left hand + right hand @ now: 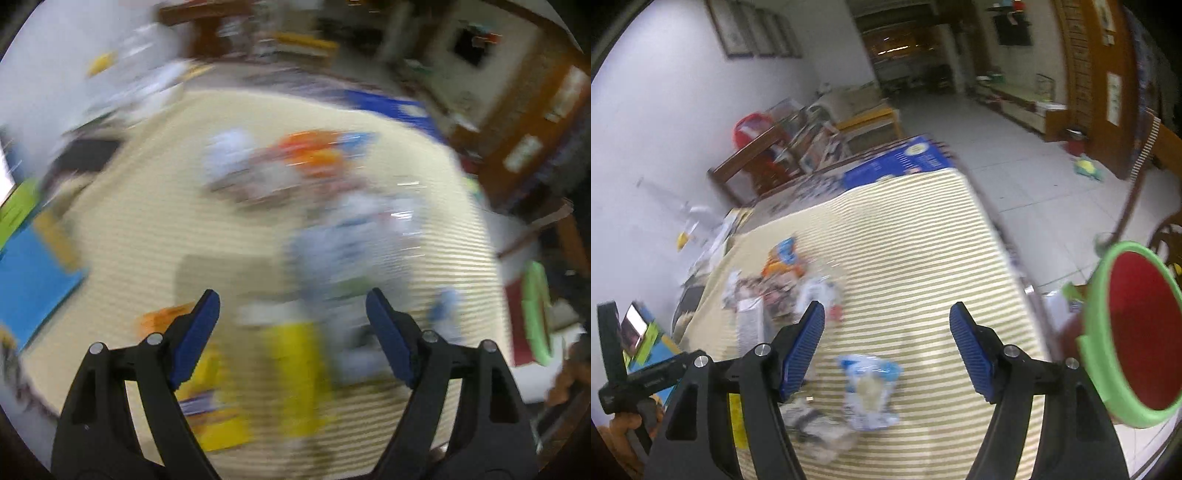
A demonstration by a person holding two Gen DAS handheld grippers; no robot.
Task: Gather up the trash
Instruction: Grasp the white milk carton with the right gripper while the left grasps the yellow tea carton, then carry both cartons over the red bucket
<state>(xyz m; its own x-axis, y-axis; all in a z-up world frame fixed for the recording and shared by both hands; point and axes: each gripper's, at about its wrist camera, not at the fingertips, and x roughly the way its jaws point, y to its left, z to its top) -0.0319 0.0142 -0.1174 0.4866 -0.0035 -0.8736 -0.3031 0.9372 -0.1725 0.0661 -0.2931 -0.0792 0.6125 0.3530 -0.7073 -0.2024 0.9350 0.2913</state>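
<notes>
Trash lies on a yellow-striped tablecloth (905, 258). In the right wrist view a blue-and-clear plastic wrapper (870, 391) lies just ahead of my open, empty right gripper (888, 314), and a crumpled grey wrapper (816, 432) lies by its left finger. A pile of orange, blue and white wrappers (783, 273) sits farther left. A red bin with a green rim (1137, 339) stands at the table's right edge. The left wrist view is badly blurred: my left gripper (291, 299) is open and empty above yellow packets (295, 376) and pale wrappers (354, 236).
A blue box (905, 162) lies at the table's far end. A wooden bench with clutter (768, 155) stands along the left wall. Tiled floor (1034, 166) lies to the right of the table. The other hand-held gripper's handle (628, 373) shows at lower left.
</notes>
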